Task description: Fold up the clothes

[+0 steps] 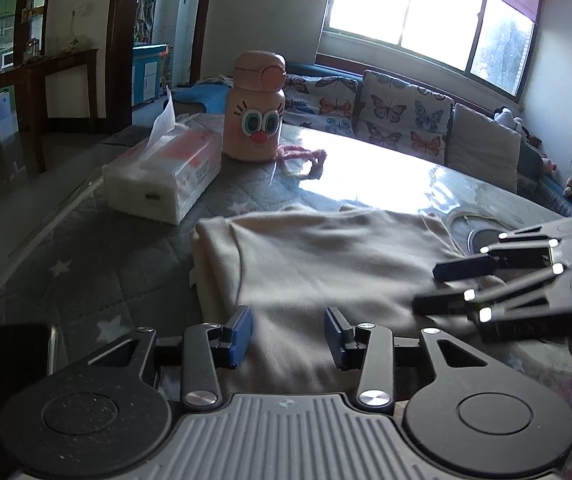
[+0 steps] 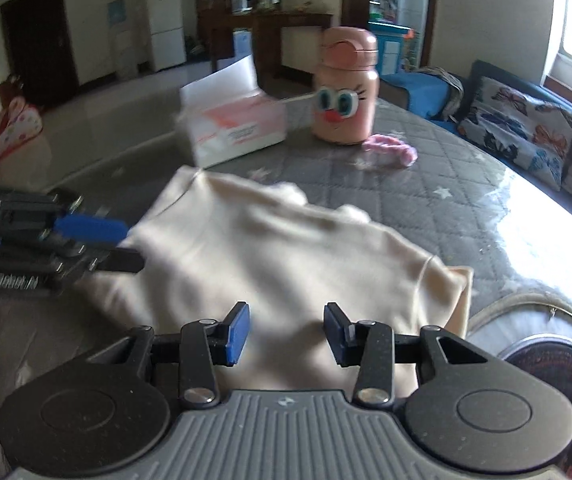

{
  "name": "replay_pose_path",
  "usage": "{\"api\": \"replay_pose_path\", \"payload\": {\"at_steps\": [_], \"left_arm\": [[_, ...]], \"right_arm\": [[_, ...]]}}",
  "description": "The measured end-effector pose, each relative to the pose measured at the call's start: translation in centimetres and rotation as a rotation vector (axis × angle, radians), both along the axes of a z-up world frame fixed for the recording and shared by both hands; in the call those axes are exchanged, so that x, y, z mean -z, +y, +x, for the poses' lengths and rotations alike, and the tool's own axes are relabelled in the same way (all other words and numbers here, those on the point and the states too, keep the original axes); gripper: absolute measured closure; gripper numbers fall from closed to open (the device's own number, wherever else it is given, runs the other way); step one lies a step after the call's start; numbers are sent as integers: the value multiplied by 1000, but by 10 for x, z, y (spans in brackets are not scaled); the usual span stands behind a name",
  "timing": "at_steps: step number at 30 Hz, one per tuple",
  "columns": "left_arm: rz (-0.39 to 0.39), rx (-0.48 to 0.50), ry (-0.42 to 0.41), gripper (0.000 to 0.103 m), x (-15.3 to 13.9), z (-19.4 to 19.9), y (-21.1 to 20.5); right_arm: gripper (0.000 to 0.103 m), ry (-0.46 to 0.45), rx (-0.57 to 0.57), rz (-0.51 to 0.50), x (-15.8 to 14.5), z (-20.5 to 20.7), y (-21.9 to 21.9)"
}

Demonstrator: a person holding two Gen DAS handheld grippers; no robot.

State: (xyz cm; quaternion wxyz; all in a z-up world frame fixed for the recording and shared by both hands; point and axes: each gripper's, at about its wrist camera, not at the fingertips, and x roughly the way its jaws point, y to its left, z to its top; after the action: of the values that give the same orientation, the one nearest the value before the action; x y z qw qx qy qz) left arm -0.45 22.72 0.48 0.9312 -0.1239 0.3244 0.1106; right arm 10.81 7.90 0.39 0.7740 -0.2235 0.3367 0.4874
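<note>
A cream garment [image 1: 317, 264] lies folded into a rough rectangle on the grey quilted table cover [image 1: 98, 264]. It also shows in the right wrist view [image 2: 270, 256]. My left gripper [image 1: 287, 332] is open and empty just above the garment's near edge; it also shows from the side in the right wrist view [image 2: 114, 244]. My right gripper [image 2: 286, 332] is open and empty over the garment's near right part. In the left wrist view it [image 1: 441, 286] hovers open at the garment's right edge.
A white tissue pack [image 1: 166, 176] and a pink cartoon-face bottle [image 1: 256, 112] with a pink strap [image 1: 305, 160] stand beyond the garment. A dark phone [image 1: 10, 360] lies at the near left. A round lid [image 1: 481, 236] sits to the right. A butterfly-pattern sofa [image 1: 401, 116] lines the far side.
</note>
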Motion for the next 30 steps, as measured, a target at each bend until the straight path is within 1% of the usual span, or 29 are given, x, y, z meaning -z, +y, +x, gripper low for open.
{"api": "replay_pose_path", "payload": {"at_steps": [2, 5, 6, 8, 10, 11, 13, 14, 15, 17, 18, 19, 21, 25, 27, 30], "left_arm": [[4, 0, 8, 57, 1, -6, -4], [4, 0, 11, 49, 1, -16, -10], [2, -1, 10, 45, 1, -19, -12], [2, -1, 14, 38, 1, -25, -16], [6, -4, 19, 26, 1, -30, -22], [7, -4, 20, 24, 1, -32, -24], [10, -5, 19, 14, 1, -36, -30], [13, -5, 19, 12, 1, -38, -33], [16, -6, 18, 9, 1, -40, -37], [24, -4, 15, 5, 0, -43, -43], [27, -4, 14, 2, 0, -44, -45], [30, -4, 15, 0, -1, -46, -48], [36, -4, 17, 0, -1, -48, -52], [42, -12, 24, 0, -1, -54, -58], [40, -17, 24, 0, 0, -57, -61], [38, -26, 22, 0, 0, -61, -64]], "right_arm": [[60, -40, -18, -23, 4, -15, -2], [58, -101, -38, -45, 8, -33, -5], [58, -108, -34, -41, 8, -36, -7], [57, -84, -22, -22, 7, -38, -13], [51, -67, -8, -7, 6, -40, -19], [48, -61, 1, 2, 6, -41, -23], [45, -45, 22, 21, 5, -43, -32], [41, -32, 37, 34, 5, -43, -36], [35, -18, 51, 47, 5, -43, -40], [27, -4, 75, 66, 6, -43, -48], [24, 0, 88, 73, 6, -44, -52], [23, 5, 98, 77, 7, -45, -55], [19, 17, 107, 86, 7, -47, -59], [17, 24, 114, 92, 9, -54, -66], [9, 23, 119, 95, 9, -57, -70], [6, 16, 127, 103, 8, -63, -73]]}}
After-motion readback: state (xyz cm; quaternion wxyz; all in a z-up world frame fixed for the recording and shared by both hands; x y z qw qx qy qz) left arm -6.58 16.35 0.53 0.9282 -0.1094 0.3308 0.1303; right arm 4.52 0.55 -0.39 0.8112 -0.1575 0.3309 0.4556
